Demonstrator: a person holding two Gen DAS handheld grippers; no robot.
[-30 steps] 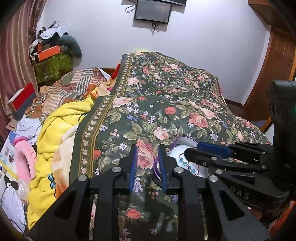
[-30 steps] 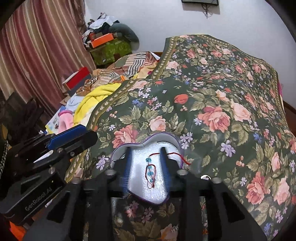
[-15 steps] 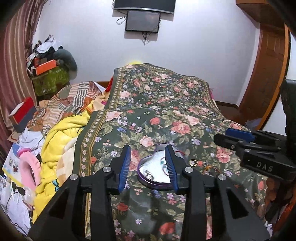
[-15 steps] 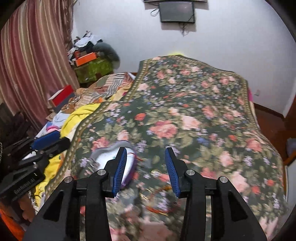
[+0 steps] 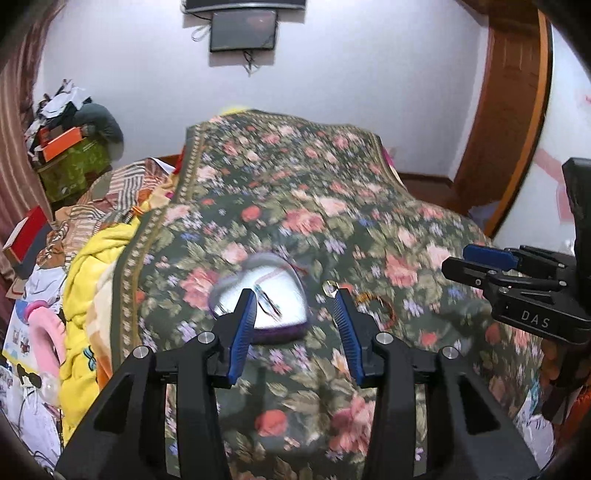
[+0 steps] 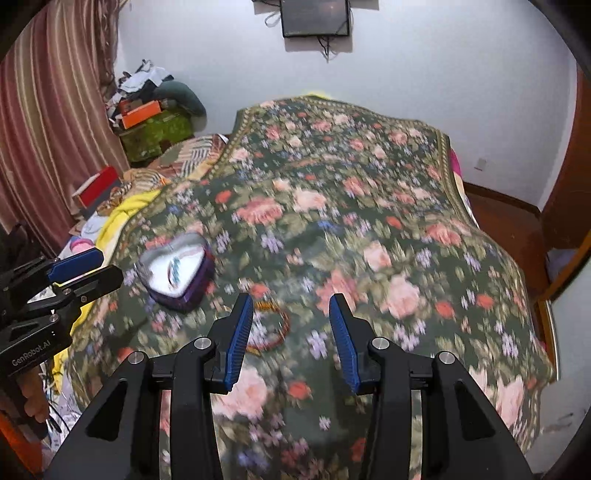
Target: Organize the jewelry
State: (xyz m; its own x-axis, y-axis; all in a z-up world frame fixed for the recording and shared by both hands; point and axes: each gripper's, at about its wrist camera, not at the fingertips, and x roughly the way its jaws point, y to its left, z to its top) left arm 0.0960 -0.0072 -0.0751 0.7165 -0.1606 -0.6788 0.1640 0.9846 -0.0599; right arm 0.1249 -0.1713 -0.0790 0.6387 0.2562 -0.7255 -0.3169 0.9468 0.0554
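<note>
While both cameras smear with motion blur, I see my left gripper (image 5: pixel 297 325) spread wide and empty above the floral bedspread (image 5: pixel 295 221), and my right gripper (image 6: pixel 291 326) gaping just as wide, holding nothing. In the left view, the heart-shaped jewelry box (image 5: pixel 271 295) lies open on the cloth just beyond my fingertips at about eleven o'clock, purple-walled with a pale lining; a beaded strand rests inside, though blur hides its detail. A small ring (image 5: pixel 330 286) sits just beside the box toward one o'clock, and an orange-red bangle (image 5: pixel 384 310) lies near it at about two o'clock. In the right view, that bangle (image 6: pixel 275 325) rests just past my left fingertip, while the box (image 6: pixel 177 269) sits farther off at ten o'clock. Beyond the bed, a dark screen (image 6: pixel 316 16) hangs on the white wall at twelve.
</note>
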